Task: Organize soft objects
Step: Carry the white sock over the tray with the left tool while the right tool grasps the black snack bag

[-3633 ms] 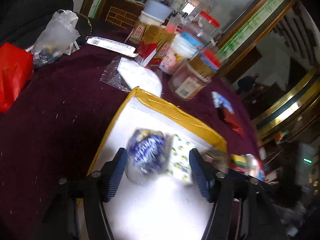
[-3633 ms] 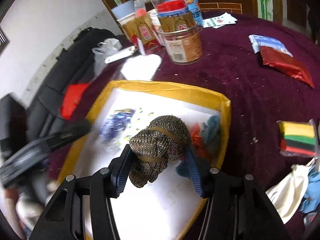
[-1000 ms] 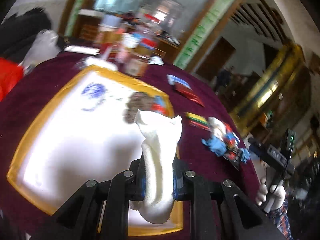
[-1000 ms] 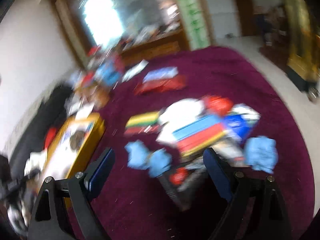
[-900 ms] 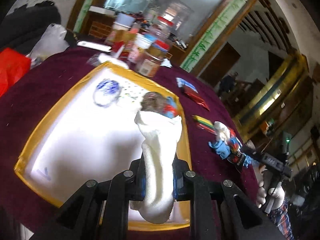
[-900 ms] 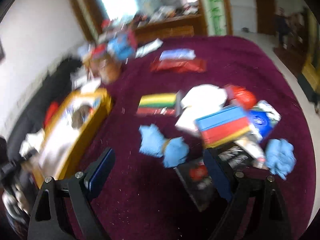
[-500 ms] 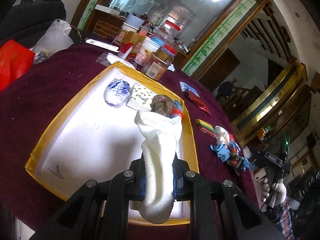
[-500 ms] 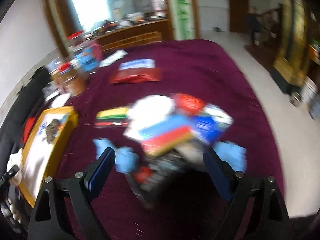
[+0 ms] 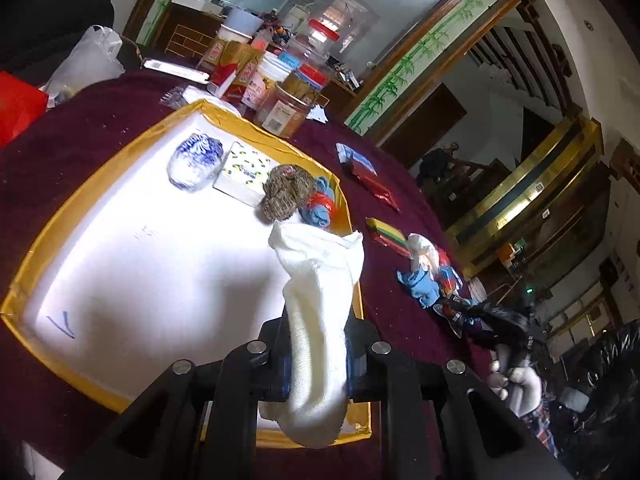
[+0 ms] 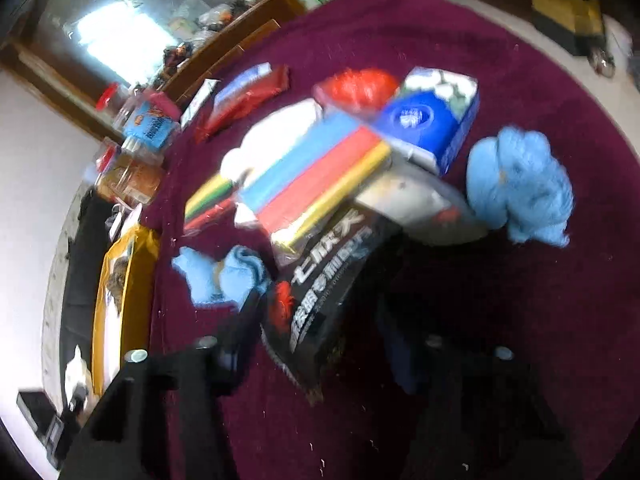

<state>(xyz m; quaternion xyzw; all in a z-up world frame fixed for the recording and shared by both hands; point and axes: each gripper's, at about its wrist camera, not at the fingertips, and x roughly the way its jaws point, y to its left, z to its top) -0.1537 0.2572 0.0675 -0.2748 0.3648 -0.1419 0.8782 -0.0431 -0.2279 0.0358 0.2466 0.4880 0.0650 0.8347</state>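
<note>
Ribbed white sock (image 9: 320,312) pinched in left hand-held gripper (image 9: 316,364); right's grip untellable.

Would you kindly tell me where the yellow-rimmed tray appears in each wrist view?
Left wrist: yellow-rimmed tray fills the centre-left, beneath the clamped white sock.
Right wrist: it is a narrow strip at the left edge.
Shared landmark: striped packet on the maroon cloth.

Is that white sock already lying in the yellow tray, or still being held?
Held. The left gripper is shut on the white sock, which stands up between its fingers above the tray, not lying on it.
</note>
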